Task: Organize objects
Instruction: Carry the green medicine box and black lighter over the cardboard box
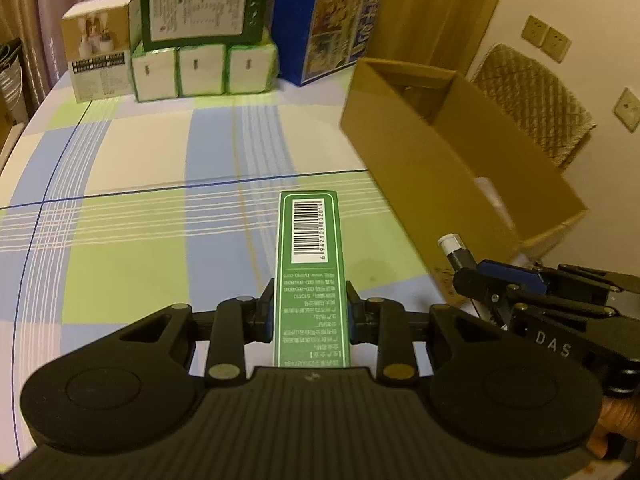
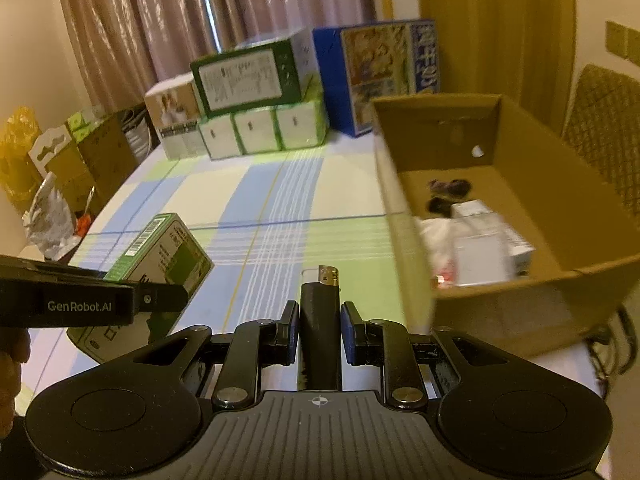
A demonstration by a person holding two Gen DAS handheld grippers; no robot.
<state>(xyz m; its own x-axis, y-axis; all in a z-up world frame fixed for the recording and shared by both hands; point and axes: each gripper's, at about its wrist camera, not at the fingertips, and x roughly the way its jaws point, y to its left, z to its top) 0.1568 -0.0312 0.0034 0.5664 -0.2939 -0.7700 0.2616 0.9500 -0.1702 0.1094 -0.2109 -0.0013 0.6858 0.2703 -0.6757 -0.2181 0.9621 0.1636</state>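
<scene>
My left gripper (image 1: pixel 310 312) is shut on a long green box (image 1: pixel 310 264) with a barcode on its upper face, held above the checked tablecloth. The same green box (image 2: pixel 160 256) shows at the left of the right wrist view, clamped by the left gripper (image 2: pixel 160 300). My right gripper (image 2: pixel 320 324) is shut on a black lighter (image 2: pixel 321 320) with a metal top, pointing forward. In the left wrist view the right gripper (image 1: pixel 468 276) sits low on the right with the lighter (image 1: pixel 454 250) sticking out. An open cardboard box (image 2: pixel 500 308) stands to the right.
Inside the cardboard box (image 1: pixel 440 160) lie several small items, white and dark. At the table's far edge stand stacked green-and-white boxes (image 1: pixel 204 68), a beige box (image 1: pixel 100 60) and a blue box (image 1: pixel 328 28). A woven chair back (image 1: pixel 532 108) is behind the box. Clutter sits off the table's left side (image 2: pixel 52 184).
</scene>
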